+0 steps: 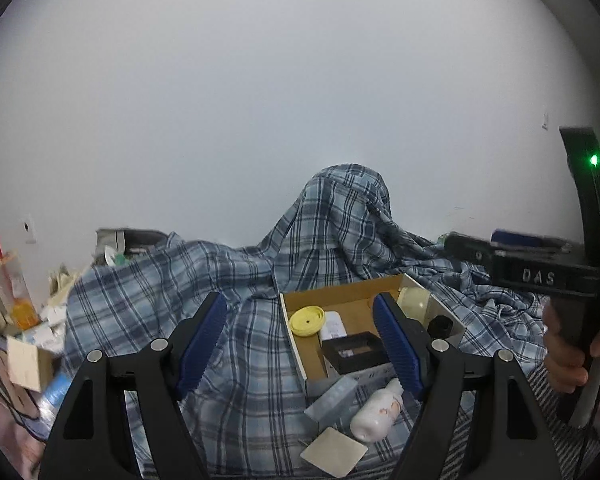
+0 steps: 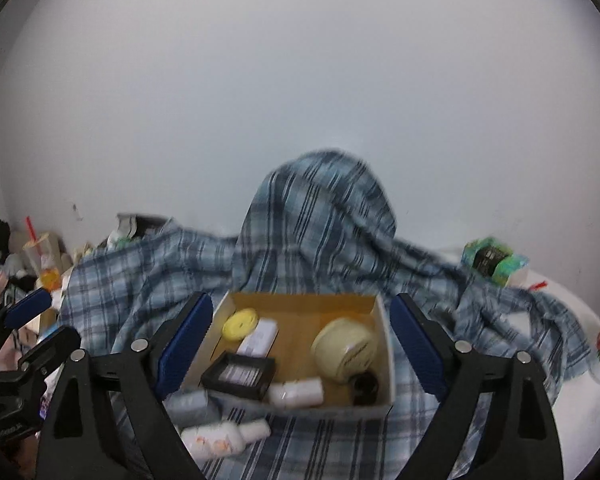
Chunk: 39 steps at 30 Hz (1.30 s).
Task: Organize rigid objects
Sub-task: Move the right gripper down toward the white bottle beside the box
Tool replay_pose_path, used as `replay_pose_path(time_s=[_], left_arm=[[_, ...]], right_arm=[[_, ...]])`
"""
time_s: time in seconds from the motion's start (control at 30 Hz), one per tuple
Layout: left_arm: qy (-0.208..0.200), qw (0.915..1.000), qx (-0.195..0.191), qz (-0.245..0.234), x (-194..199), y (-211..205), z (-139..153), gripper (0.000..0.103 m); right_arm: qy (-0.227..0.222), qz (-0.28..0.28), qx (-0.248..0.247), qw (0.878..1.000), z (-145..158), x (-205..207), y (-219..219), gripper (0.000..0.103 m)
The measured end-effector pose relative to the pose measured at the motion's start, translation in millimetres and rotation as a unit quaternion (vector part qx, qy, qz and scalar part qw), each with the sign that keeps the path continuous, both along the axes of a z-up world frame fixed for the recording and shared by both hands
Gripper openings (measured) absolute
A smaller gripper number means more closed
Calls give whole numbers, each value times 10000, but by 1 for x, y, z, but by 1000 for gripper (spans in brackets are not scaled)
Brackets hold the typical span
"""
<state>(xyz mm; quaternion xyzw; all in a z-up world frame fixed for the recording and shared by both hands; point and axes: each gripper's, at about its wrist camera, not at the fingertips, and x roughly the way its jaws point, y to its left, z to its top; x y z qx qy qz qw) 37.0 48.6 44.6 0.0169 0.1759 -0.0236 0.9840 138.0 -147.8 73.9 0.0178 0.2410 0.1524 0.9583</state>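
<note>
— Both claws hang released with nothing between the blue pads: my left claw [image 1: 300, 340] over the checked cloth, my right claw [image 2: 302, 346] spread wide above the open brown cardboard box [image 2: 300, 303].

— What's already in the box?

— A yellow round lid [image 2: 241, 323], a pale cream round jar [image 2: 346, 349], a flat black rectangular case [image 2: 239, 375], a small white bottle [image 2: 296, 394], a small black cap [image 2: 365, 387]. Outside, against the near wall of the box, lie a white plastic bottle with orange print [image 2: 216, 442], a grey rectangular block [image 1: 332, 398] and a pale square card [image 1: 334, 454].

— Which next?

— I'd judge the printed bottle. It lies on its side, so I'd close across its body, lift clear of the box wall, and set it in the free middle.

— And the surface?

— A blue plaid cloth [image 1: 236, 280], rumpled and soft, so things may tip. Whether a worktop lies beneath, I cannot tell. A plain white wall [image 1: 260, 100] stands behind, with clutter and a drink cup with a red straw [image 1: 8, 276] at the left.
</note>
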Motion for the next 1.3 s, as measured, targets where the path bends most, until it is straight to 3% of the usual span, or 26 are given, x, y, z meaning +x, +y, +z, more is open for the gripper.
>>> replay_pose_path(time_s=[0.07,0.17,0.33,0.47,0.8,1.0,1.3], left_arm=[[-38,10000,-41,79,1,6,-10,87],[-89,9997,17,238,6,10,-27,87],[325,9992,-77,197,19,12,-52,88],[494,9985,-37,229,25,10,-58,90],[553,9978,-328,171,25,20,-60,91],[710,9965,-436,50,30,22,-63,91],[754,9966,-342,-52,30,17,-65,91]], right_arm=[[137,110,8,9998,-10,-2,3,90],[232,229,-6,9995,-25,-3,6,93],[501,278,-21,9984,-50,3,11,95],[584,354,-81,9976,-63,3,11,100],[736,906,-282,9928,-78,0,27,100],[1416,1943,-404,9698,-104,-3,59,100],[2206,2218,-647,9476,-140,12,74,100]])
